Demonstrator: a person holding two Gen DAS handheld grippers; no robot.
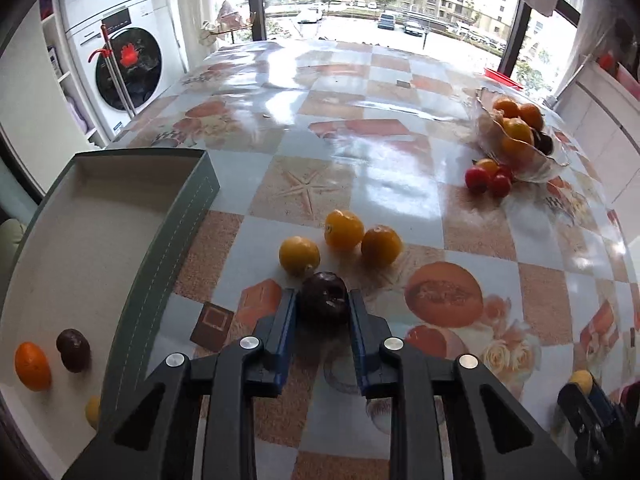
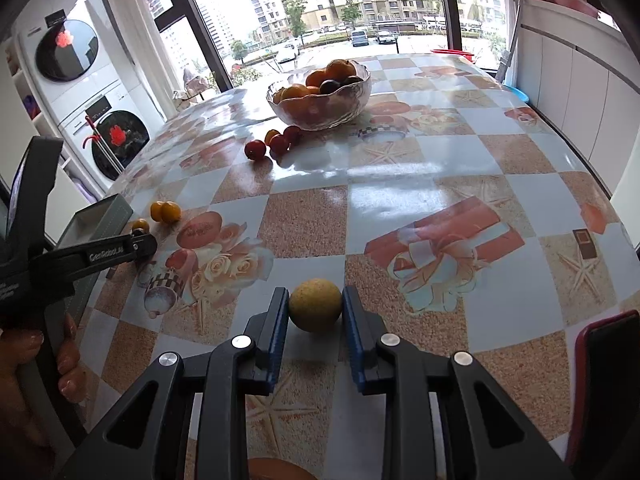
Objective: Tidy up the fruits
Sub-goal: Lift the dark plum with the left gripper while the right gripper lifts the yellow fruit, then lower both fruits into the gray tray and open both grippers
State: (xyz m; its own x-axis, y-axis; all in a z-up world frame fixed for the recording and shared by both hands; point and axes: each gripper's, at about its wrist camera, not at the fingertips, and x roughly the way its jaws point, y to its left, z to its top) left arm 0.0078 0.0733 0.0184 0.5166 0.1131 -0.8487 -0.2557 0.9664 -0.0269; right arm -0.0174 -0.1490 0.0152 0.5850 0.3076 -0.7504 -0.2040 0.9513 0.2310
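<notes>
Left hand-held gripper [image 1: 323, 304] clamps dark round plum [image 1: 323, 298], right hand-held gripper [image 2: 315, 312] grasps yellow round fruit [image 2: 315, 305]; likely bound for grey-green box [image 1: 160, 280].

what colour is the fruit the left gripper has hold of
Dark purple, almost black; the fruit shows best in the left wrist view.

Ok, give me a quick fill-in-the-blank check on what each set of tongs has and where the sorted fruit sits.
1. The left tongs are shut on a dark ____ fruit.
2. The right tongs grip a round ____ fruit.
3. The green box already holds an orange fruit beside a ____ one.
4. The glass ____ holds more fruit.

Missing: purple; yellow; dark; bowl
</notes>
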